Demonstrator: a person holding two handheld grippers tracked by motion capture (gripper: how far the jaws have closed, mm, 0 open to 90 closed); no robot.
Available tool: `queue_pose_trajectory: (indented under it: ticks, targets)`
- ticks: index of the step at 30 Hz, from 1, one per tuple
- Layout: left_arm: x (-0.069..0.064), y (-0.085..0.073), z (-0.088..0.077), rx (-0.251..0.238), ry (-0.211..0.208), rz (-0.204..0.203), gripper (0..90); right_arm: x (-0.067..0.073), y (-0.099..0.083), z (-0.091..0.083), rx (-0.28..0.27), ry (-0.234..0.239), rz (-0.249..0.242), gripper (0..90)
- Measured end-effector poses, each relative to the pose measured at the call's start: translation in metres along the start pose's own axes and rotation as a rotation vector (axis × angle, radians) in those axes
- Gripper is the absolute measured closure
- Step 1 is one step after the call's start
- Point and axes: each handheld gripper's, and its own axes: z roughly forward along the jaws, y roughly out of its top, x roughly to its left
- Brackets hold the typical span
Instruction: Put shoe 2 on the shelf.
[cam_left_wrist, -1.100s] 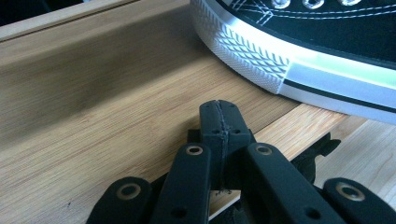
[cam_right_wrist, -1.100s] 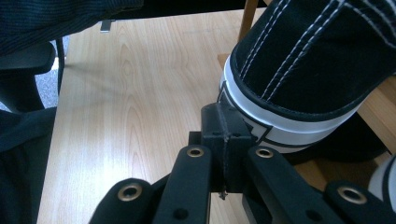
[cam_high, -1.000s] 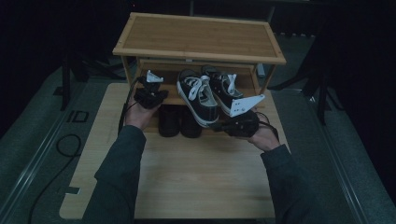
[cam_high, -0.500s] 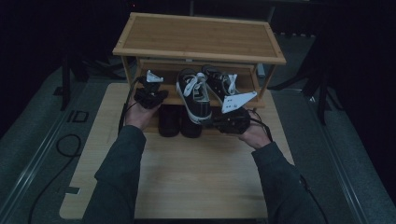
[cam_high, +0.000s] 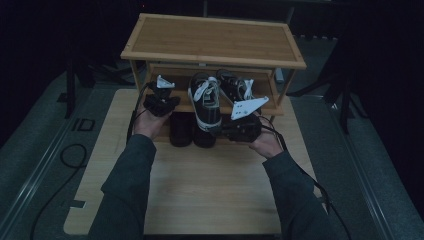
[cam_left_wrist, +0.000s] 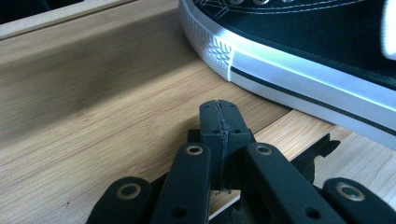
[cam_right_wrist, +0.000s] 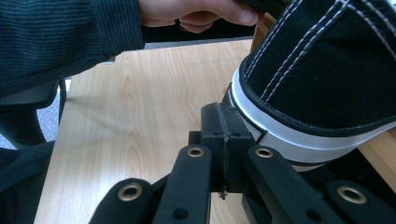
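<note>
A black canvas sneaker (cam_high: 205, 102) with white laces and a white sole lies on the lower shelf of a wooden shoe rack (cam_high: 215, 40). Its heel sticks out over the shelf's front edge. A second matching sneaker (cam_high: 235, 87) sits to its right, farther in. My left gripper (cam_high: 167, 100) is shut and empty over the left part of the shelf. In the left gripper view its tips (cam_left_wrist: 219, 109) hover above the shelf board, just short of the sneaker's sole (cam_left_wrist: 289, 79). My right gripper (cam_high: 216, 132) is shut, its tips (cam_right_wrist: 219, 114) right at the near sneaker's heel (cam_right_wrist: 322, 79).
Two dark shoes (cam_high: 182, 130) stand on the pale wooden board (cam_high: 210, 190) below the shelf, between my hands. The rack's top (cam_high: 215, 40) overhangs the shelf. Black cables (cam_high: 70, 155) trail on the grey floor at the left. The person's left hand (cam_right_wrist: 201, 11) is seen past my right gripper.
My right gripper has slid left along the front of the shelf to the near sneaker's heel. The left gripper has stayed where it was.
</note>
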Motion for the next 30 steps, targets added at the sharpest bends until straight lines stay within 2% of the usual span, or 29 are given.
queue_pose_trajectory:
  ticks: [14,30]
  targets:
    - [0.000,0.000,0.000,0.000,0.003,0.005,90.0,-0.003,0.005,0.009,-0.019,-0.008,0.004,90.0]
    - [-0.002,-0.001,0.000,-0.004,0.012,0.010,90.0,-0.005,0.016,0.022,-0.018,-0.026,-0.017,90.0]
